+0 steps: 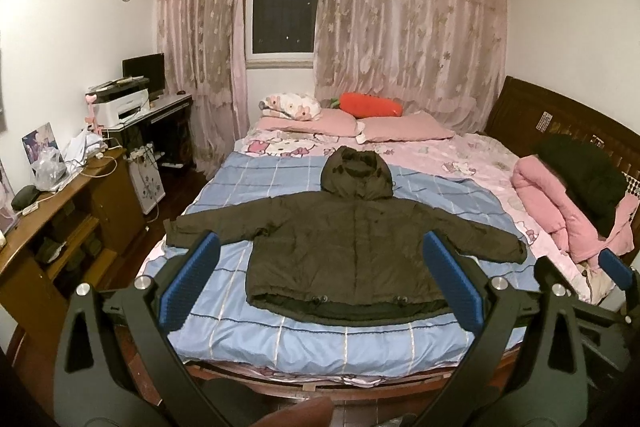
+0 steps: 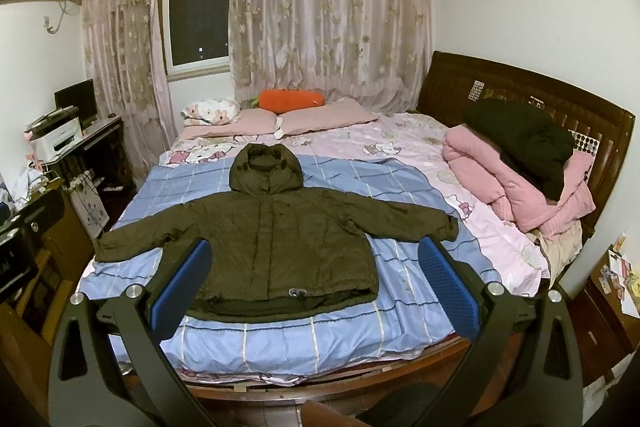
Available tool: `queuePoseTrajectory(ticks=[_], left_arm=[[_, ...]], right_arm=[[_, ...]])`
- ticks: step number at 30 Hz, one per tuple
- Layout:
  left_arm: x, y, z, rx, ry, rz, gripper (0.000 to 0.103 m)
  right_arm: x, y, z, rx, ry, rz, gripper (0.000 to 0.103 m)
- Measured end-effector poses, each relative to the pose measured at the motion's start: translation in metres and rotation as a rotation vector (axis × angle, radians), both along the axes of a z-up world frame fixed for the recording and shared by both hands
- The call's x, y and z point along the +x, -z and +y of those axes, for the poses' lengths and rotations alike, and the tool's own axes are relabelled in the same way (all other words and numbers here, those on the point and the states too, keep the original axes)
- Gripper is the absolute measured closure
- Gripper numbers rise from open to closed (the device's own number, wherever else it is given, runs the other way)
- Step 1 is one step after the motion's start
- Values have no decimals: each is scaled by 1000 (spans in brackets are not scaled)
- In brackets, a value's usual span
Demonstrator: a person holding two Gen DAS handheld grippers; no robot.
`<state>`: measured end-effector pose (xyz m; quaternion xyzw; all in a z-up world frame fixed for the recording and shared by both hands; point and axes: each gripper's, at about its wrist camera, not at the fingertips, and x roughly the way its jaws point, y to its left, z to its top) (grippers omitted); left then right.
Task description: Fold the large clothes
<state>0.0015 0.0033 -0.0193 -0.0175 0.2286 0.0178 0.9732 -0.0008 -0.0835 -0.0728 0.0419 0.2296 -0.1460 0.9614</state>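
Note:
A dark olive hooded jacket (image 1: 344, 239) lies flat, front up, on the blue checked sheet (image 1: 280, 339) of the bed, sleeves spread to both sides and hood toward the pillows. It also shows in the right wrist view (image 2: 276, 239). My left gripper (image 1: 320, 279) is open and empty, held above the bed's near edge, short of the jacket's hem. My right gripper (image 2: 314, 285) is open and empty, also short of the hem, to the right of the left one; part of it shows in the left wrist view (image 1: 616, 263).
Pink pillows (image 1: 404, 127) and an orange carrot cushion (image 1: 370, 105) lie at the far end. A pink quilt with a black garment (image 2: 520, 143) on it sits at the right by the headboard (image 2: 520, 95). A wooden desk (image 1: 60, 211) stands left of the bed.

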Motion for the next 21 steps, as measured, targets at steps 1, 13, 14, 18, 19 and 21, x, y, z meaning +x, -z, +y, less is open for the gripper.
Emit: queuePoseTrajectory(ticks=[1, 13, 14, 18, 19, 21], left_arm=[[2, 6, 2, 1, -3, 8, 2], [30, 47, 11, 25, -20, 71, 2], [31, 48, 12, 26, -21, 73, 2], [36, 48, 14, 27, -28, 76, 2], [35, 48, 15, 26, -30, 76, 2], [36, 47, 15, 25, -31, 79, 2]], right_arm=[[1, 2, 2, 1, 0, 6, 1], [28, 36, -21, 4, -6, 50, 1], [29, 37, -22, 1, -10, 49, 1], [30, 39, -26, 1, -10, 47, 1], [31, 39, -27, 2, -9, 46, 1], [31, 38, -27, -4, -8, 44, 1]])
